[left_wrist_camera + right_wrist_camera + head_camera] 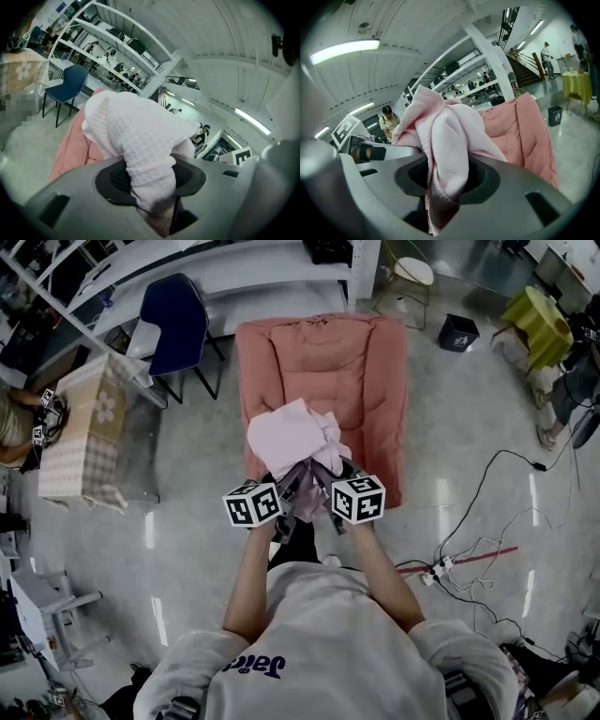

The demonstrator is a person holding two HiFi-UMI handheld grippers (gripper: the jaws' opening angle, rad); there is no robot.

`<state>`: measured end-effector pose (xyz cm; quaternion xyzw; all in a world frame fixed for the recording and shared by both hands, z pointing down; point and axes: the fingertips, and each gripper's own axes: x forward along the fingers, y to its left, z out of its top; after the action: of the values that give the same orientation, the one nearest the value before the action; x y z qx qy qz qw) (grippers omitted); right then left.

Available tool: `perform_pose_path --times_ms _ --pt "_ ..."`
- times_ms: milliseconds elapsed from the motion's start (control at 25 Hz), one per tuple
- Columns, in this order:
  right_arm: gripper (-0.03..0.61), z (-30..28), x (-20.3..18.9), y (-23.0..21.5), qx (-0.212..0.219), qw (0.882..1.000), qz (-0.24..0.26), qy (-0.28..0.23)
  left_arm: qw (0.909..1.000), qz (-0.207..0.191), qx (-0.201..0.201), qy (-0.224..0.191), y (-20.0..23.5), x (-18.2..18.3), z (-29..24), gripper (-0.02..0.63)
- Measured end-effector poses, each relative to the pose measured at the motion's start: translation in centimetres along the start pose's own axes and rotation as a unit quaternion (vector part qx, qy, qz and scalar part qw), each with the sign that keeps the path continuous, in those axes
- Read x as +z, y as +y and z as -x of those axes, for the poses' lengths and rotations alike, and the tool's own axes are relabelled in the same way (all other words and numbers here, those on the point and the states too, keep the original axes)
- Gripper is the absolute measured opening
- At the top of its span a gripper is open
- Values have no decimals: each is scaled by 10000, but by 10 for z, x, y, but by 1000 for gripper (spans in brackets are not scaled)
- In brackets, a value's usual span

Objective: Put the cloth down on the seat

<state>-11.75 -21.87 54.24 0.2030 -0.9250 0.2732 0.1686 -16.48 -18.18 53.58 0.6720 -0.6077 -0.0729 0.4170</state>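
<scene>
Pink waffle-weave cloth (140, 136) fills the near field, gathered into a loose bundle and pinched from both ends. The left gripper (150, 183) has its jaws closed on a thick fold, so they stand fairly wide apart with fabric packed between the pads. The right gripper (447, 180) holds a narrower hanging fold the same way, pressed onto it rather than gaping around it. The two grippers sit close together in front of the person's chest, marker cubes side by side. That explains why the cloth bunches upward instead of spreading: nothing pulls it taut, and the slack mounds above the jaws.

Just beyond the grippers is the seat (323, 371), a salmon-pink padded armchair facing the person. From the head view the bundle hangs over the front part of its cushion, but I cannot tell whether the lowest folds touch it yet. By my reading the carry is nearly over and what remains is lowering and letting go. Both grips look firm, so the cloth should not slip early. The likely snag is a fold catching on a pad when the jaws part.

Farther back stand a blue chair (176, 320) to the left and white shelving (253, 268) behind the seat, well clear of the work.
</scene>
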Motion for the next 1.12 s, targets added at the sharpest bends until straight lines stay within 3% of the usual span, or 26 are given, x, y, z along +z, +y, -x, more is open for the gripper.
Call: perform_pose_path --times_ms 480,840,1120 --pt "130 -124 -35 -76 -288 9926 -854 814 9938 195 276 1055 118 7 -104 192" --pt "121 -215 -95 -152 -694 9811 -1249 1303 9850 680 196 1571 206 -23 -197 175" --pt "121 -274 -160 -209 -984 9672 -1510 1791 9721 435 551 2237 278 -69 -259 175"
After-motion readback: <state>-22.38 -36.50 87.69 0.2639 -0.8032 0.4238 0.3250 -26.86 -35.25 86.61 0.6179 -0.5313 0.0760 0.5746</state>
